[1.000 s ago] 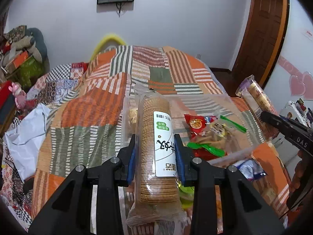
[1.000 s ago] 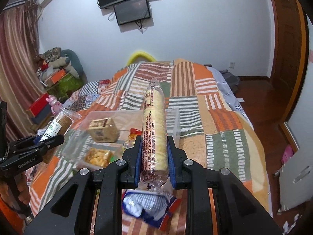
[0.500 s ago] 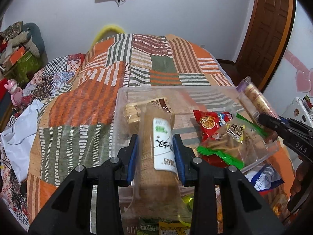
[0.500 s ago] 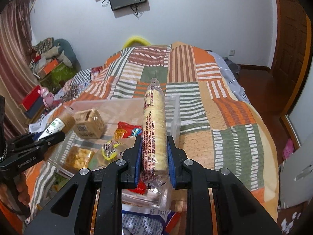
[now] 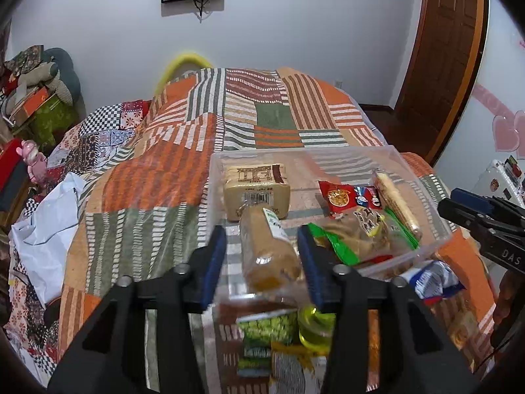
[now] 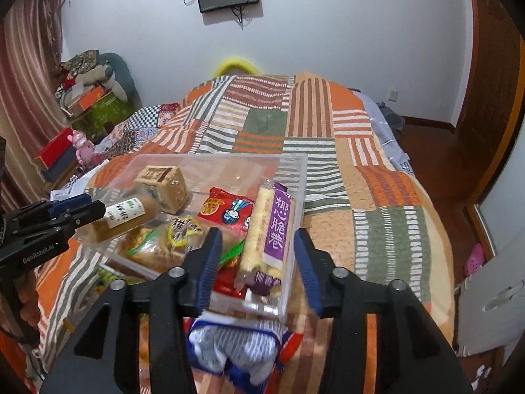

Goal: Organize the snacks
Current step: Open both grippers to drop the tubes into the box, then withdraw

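Observation:
A clear plastic bin (image 5: 395, 152) sits on the striped quilt. My left gripper (image 5: 262, 264) hovers at the bin's near edge with its jaws opening. A brown biscuit roll (image 5: 267, 251) lies tilted between them, clear of both pads. My right gripper (image 6: 257, 262) is also opening. The wafer roll with a purple label (image 6: 270, 229) rests against the bin's right wall, and neither pad touches it. In the bin (image 6: 213, 158) also lie a tan boxed cake (image 5: 256, 190), a red packet (image 5: 339, 197) and a green-edged bag (image 5: 357, 234).
Outside the bin's near side lie a blue and white packet (image 6: 239, 349), a green pea snack (image 5: 267, 328) and a yellow item (image 5: 315, 328). White cloth (image 5: 49, 229) and clutter fill the left side. The quilt (image 6: 377, 223) stretches to the right, with floor and a door beyond.
Both grippers came down over the bin holding their rolls, then their jaws parted. The biscuit roll and the wafer roll now lie free in the bin.

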A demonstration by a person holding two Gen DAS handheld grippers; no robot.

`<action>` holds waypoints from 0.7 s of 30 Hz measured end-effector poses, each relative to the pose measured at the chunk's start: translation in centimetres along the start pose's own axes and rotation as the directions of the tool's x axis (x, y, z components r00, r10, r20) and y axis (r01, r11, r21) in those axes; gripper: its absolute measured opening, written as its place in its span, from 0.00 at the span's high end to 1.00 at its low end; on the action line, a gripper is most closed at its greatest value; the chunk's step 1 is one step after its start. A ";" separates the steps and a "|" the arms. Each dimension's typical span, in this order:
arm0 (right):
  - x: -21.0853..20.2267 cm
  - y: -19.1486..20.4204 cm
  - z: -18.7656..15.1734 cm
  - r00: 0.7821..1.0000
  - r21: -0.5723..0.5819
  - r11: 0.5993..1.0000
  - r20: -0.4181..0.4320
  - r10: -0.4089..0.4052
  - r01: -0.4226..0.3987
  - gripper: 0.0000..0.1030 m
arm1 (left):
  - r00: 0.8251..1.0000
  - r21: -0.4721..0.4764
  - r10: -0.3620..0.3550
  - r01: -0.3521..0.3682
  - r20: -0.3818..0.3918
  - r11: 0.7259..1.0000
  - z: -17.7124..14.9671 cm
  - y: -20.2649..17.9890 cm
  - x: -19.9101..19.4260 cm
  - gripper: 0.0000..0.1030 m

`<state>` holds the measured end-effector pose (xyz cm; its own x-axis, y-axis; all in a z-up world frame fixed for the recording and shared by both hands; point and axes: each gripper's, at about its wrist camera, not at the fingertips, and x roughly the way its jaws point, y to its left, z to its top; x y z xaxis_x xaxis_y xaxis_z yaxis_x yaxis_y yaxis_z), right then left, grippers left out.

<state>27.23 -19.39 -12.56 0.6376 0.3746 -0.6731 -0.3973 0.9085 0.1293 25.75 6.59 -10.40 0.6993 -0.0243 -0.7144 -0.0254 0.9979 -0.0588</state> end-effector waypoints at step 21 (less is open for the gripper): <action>-4.4 -0.2 -7.2 0.999 -0.019 1.000 -0.046 -0.019 0.019 0.17 | 0.997 0.066 -0.008 0.013 -0.075 0.998 -8.4 -0.4 -4.8 0.31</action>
<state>19.70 -22.60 -14.87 0.6143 0.3480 -0.7082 -0.3979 0.9117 0.1029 16.42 5.77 -12.84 0.6441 -0.0367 -0.7640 0.0311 0.9993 -0.0218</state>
